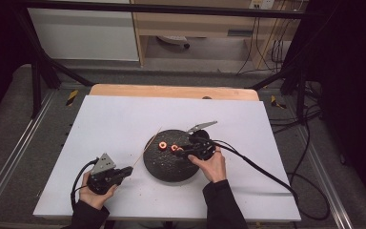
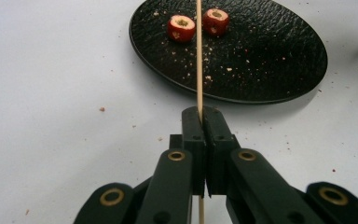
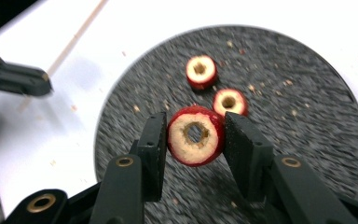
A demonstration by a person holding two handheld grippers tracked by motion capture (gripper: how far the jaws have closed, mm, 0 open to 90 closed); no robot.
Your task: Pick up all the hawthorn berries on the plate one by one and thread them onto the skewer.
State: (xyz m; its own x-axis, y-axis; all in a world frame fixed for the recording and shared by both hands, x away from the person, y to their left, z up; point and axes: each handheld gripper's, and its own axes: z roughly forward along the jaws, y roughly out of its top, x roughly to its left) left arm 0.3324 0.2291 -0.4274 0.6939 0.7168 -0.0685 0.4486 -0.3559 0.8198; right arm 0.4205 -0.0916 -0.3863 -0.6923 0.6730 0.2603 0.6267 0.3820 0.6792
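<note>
A round black plate (image 1: 169, 167) lies at the middle of the white table. Two cored red fruit pieces (image 1: 162, 145) rest on its far-left part, also seen from my left gripper (image 2: 181, 28) and my right gripper (image 3: 201, 71). My right gripper (image 3: 196, 133) is shut on a third cored red fruit piece (image 3: 196, 149), held just above the plate with its hole facing the camera. That gripper (image 1: 182, 152) reaches in from the plate's right. My left gripper (image 2: 201, 114) is shut on a thin wooden skewer (image 2: 199, 56) that points toward the plate. It sits left of the plate (image 1: 124, 172).
Crumbs speckle the plate (image 2: 261, 51) and the white tabletop (image 1: 124, 119). Black cables (image 1: 262, 167) trail off to the right from my right gripper. A wooden strip (image 1: 171, 90) borders the table's far edge. A metal frame surrounds the table.
</note>
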